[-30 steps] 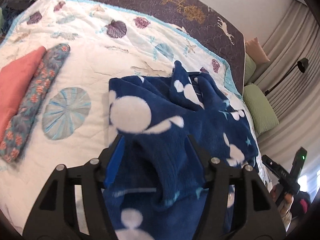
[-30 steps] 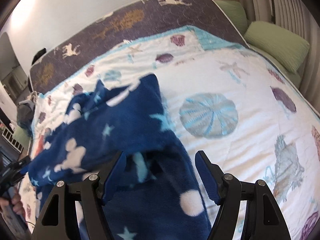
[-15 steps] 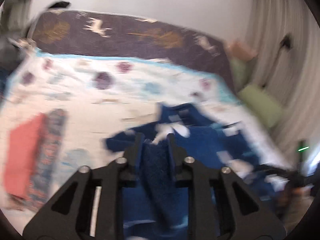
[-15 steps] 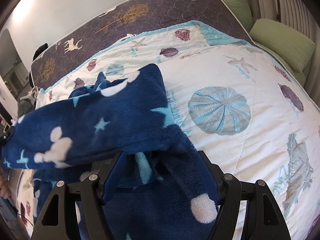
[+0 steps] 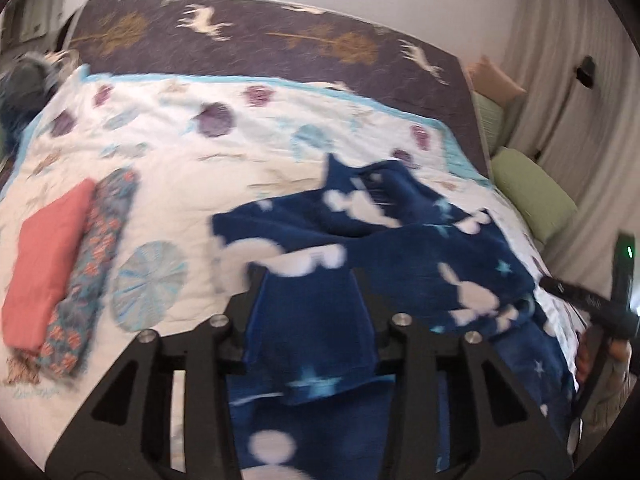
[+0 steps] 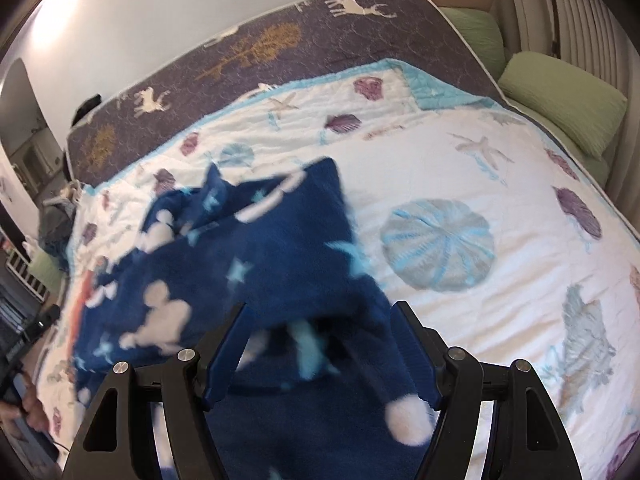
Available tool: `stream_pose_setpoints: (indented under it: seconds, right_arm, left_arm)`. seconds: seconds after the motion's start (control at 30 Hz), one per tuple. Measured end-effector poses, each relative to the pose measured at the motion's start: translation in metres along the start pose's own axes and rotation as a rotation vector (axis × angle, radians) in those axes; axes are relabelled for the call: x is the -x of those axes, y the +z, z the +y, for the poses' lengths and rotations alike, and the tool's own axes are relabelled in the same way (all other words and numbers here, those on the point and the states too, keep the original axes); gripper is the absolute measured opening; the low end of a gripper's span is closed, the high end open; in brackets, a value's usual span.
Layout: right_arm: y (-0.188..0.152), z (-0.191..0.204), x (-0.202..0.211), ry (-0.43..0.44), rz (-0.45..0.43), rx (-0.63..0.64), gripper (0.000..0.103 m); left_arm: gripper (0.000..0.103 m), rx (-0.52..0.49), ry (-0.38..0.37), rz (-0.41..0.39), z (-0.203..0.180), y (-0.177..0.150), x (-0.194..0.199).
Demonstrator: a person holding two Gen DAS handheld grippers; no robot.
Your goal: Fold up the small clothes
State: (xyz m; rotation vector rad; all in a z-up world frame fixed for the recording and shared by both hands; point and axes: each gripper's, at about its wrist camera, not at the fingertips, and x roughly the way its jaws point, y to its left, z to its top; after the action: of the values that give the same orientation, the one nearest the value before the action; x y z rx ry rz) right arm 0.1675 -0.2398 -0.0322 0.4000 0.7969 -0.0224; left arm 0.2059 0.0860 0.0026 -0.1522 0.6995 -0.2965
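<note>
The left hand-held gripper [image 5: 308, 280] was opening around a fuzzy dark-blue garment with white shapes [image 5: 400, 248], on the bed's white seashell quilt [image 5: 168, 184].

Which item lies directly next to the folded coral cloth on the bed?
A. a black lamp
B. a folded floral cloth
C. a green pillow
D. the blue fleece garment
B: in the left wrist view the folded floral cloth lies along the side of the coral cloth, touching it, while the blue fleece garment lies apart.
</note>
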Motion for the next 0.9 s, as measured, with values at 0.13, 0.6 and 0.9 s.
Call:
stream_pose_setpoints:
  seconds: [0.13,0.6,0.9]
  right_arm:
    - [0.010,0.023,-0.011,0.117,-0.012,0.006,0.073]
    - [-0.003,0.001,-0.041,-0.031,0.131,0.046,0.011]
    - [0.055,0.058,-0.048,0.220,0.129,0.076,0.056]
  left_arm:
    - [0.045,-0.012,-0.025,0.094,-0.015,-0.008,-0.036]
    - [0.052,-0.049,0.010,0.116,-0.020,-0.033,-0.034]
    - [0.054,-0.009,0.052,0.120,-0.021,0.036,-0.074]
